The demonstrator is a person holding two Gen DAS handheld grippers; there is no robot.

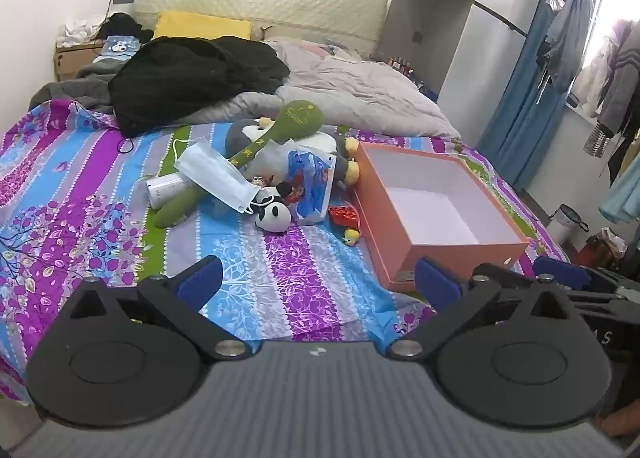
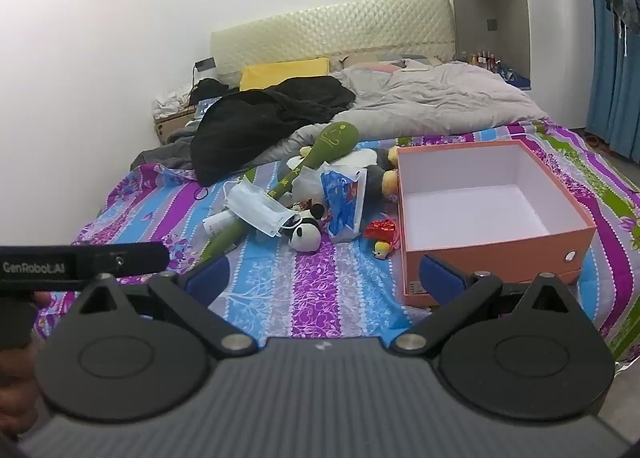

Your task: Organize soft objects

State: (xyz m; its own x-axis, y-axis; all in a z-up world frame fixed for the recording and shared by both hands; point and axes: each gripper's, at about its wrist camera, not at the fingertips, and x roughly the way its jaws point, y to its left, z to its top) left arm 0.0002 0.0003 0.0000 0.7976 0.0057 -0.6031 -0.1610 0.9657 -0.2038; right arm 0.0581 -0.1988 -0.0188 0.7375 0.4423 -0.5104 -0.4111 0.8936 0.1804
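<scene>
Soft toys lie heaped in the middle of the striped bedsheet (image 1: 280, 258), just left of an open orange box (image 1: 400, 226) with a white, bare inside. From the left wrist view, the panda plush (image 1: 274, 214) sits at the front of the heap, a face mask (image 1: 212, 174) draped over a long green plush (image 1: 280, 130) behind it, a blue-and-white plastic bag (image 1: 310, 186) to its right, and a small yellow toy (image 1: 351, 236) near the box's side. The left gripper (image 1: 320, 282) hangs over the near end of the bed, tilted down, its blue pads wide apart with nothing between them. This view alone takes in the window side of the room: blue curtain (image 1: 516, 98), hanging clothes (image 1: 616, 70), and a small bin (image 1: 566, 224) on the floor. The other gripper's blue pad and black frame show at its right edge. From the right wrist view the same heap sits left of the box (image 2: 496, 254), panda (image 2: 306, 236) and mask (image 2: 256, 210) in front, a red foil wrapper (image 2: 380, 228) beside the bag (image 2: 344, 198). The right gripper (image 2: 326, 282) also tilts down, spread wide and empty. Only here does a black bar at the left edge read "GenRobot.AI" (image 2: 34, 267), with part of a hand (image 2: 16, 370) below it. Yellow characters on the green plush (image 2: 320, 154) are too small to read.
</scene>
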